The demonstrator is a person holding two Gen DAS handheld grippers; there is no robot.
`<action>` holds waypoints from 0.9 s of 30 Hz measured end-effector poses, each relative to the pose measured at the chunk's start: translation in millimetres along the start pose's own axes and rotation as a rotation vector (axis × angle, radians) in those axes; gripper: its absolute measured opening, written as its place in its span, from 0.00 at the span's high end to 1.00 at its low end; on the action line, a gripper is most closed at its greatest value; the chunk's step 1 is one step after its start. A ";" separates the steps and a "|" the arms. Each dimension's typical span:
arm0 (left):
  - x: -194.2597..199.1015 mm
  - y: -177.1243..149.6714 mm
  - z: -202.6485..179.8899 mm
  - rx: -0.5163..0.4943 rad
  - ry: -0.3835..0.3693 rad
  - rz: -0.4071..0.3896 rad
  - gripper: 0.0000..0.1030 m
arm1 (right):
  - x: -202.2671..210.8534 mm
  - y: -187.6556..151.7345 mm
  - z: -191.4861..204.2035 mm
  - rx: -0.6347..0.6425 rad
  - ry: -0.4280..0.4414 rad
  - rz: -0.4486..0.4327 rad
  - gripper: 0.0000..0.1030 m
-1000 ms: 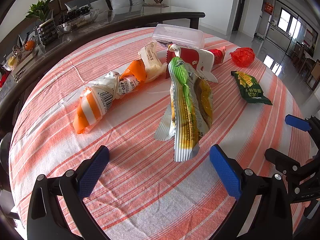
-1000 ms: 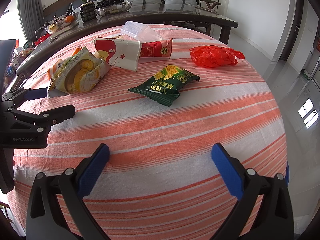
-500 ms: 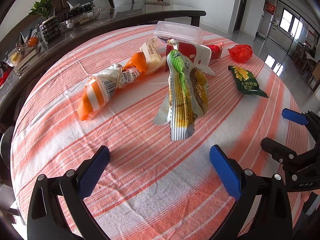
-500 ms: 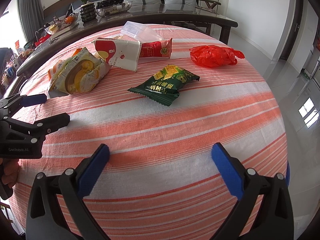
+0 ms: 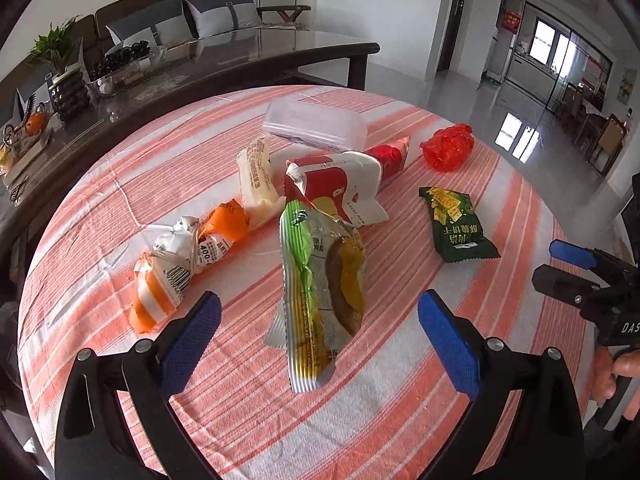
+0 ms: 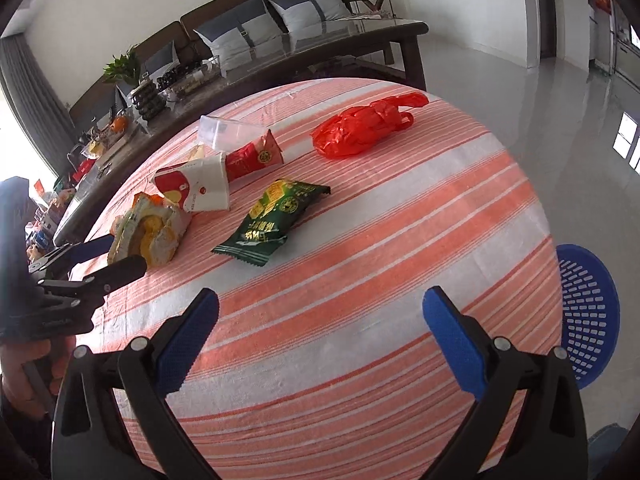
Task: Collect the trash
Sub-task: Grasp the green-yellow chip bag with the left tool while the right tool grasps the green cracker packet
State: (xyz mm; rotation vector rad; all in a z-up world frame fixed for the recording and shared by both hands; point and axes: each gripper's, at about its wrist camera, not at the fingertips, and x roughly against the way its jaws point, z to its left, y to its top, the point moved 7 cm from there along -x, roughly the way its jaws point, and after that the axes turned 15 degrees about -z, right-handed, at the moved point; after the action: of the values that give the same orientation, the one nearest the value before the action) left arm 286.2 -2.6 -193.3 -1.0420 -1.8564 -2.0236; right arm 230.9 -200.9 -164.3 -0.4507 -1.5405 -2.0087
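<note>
Yellow-green wrapper (image 5: pixel 320 292) between closing left gripper (image 5: pixel 320 336) jaws, untouched.

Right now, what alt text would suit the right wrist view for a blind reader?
Open blue-padded right tool hovers over a round orange-and-white striped tablecloth strewn with wrappers: a dark green snack packet, a crumpled red plastic bag. A blue perforated plastic basket sits beyond the edge.

Wrappers (image 5: pixel 320 280) on table (image 5: pixel 400 420), basket (image 6: pixel 588 312) beside

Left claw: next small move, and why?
Probably ease the left claw forward and down over the green-and-yellow wrapper, then close on it. The wrapper lies nearest, roughly centred between the pads, which are closing slightly but not touching it. The blue basket beside the table looks like the drop spot.
</note>
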 end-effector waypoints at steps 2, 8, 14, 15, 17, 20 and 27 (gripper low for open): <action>-9.3 0.1 -3.3 -0.022 -0.001 0.012 0.23 | -5.6 9.2 1.6 0.008 0.017 0.025 0.04; -3.2 -9.3 -3.8 -0.006 -0.027 0.024 0.68 | -42.1 20.6 35.2 0.044 0.044 0.101 0.21; 36.8 -28.2 1.1 0.053 -0.053 0.004 0.69 | -87.5 22.3 51.7 0.097 -0.083 0.145 0.30; 42.2 -30.8 0.9 0.061 -0.057 0.001 0.69 | -89.3 23.6 52.2 0.131 -0.111 0.135 0.51; 51.8 -35.1 -0.8 0.067 -0.067 -0.005 0.69 | -86.0 23.5 53.2 0.147 -0.104 0.128 0.64; 60.6 -38.0 -5.1 0.084 -0.087 -0.016 0.69 | -68.5 23.9 52.6 0.174 -0.069 0.109 0.66; 62.1 -28.1 -45.1 0.096 -0.174 -0.024 0.69 | -11.0 30.8 34.1 0.178 0.016 0.060 0.66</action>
State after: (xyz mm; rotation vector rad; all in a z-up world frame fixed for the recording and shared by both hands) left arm 208.4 -20.5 -175.6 -1.2089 -2.0385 -1.8895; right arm 256.1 -171.3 -137.4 -0.4033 -1.6587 -1.8065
